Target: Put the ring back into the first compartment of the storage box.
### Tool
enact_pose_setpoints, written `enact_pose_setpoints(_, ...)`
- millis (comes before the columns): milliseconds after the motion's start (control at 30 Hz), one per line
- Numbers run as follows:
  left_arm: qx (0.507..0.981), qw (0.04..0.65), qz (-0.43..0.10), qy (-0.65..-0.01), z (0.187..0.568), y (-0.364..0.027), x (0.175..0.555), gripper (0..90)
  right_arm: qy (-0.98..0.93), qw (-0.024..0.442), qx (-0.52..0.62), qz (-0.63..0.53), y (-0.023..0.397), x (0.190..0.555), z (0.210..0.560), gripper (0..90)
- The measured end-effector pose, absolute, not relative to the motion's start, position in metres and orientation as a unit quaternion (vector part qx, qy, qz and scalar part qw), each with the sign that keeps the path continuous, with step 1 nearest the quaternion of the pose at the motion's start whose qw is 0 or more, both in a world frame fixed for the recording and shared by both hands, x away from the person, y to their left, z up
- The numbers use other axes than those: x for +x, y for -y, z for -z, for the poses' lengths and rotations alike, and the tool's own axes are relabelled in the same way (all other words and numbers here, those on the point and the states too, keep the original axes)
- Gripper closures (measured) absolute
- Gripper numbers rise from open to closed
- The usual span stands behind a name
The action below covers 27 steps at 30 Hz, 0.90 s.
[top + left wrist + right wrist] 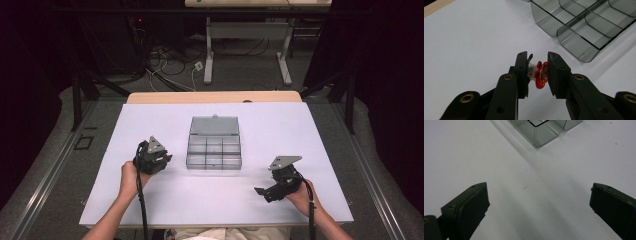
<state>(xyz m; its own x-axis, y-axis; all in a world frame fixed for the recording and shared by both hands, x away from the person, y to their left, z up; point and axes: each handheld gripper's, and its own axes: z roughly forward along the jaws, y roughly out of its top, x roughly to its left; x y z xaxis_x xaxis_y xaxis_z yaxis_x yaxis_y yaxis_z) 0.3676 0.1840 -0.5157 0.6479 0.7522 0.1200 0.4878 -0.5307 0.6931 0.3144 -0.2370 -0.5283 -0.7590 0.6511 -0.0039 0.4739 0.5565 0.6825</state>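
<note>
The left claw is closed on a small red and white piece; the piece sits pinched between the two black jaws, near their tips, and it hangs a little above the white table. What the piece exactly is, the pictures are too blurred to tell. In front of this claw and a bit to its right stands the grey clear box with its lid folded back, and its nearest compartment is just ahead of the jaws. All compartments that are visible look empty.

The right claw is wide open and holds nothing; under it there is bare table, and one corner of the same box lies ahead of it. In the high view this claw rests low near the person's side, well apart from the box, while the left claw is near the box's left side.

So the picking up seems done, and what is left, in my judgement, is to carry the piece over the box wall and let it go into one compartment
</note>
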Motion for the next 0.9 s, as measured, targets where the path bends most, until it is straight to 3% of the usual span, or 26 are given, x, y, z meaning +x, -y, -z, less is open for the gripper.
enact_pose_setpoints(900, 0.84, 0.352, -0.222, -0.35, 0.497, -0.158, 0.375, 70.8, -0.874, 0.129, 0.319, -0.344, 0.237, 0.315, 0.529, 1.7)
